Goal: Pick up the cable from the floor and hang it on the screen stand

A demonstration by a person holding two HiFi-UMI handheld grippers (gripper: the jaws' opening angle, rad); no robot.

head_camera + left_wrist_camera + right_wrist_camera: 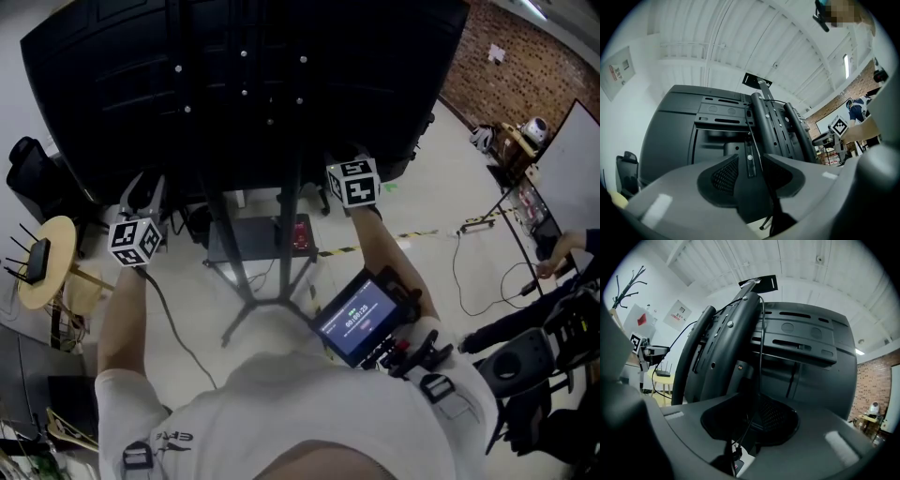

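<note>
Both stand wide open, the left claw (751, 163) and the right claw (751, 420), neither gripping. The thin cable (761, 333) apparently hangs free down the screen stand (731, 333) between them.

Cable (756, 150) between spread hand-held gripper (751, 161) jaws, screen stand (761, 112) behind
</note>
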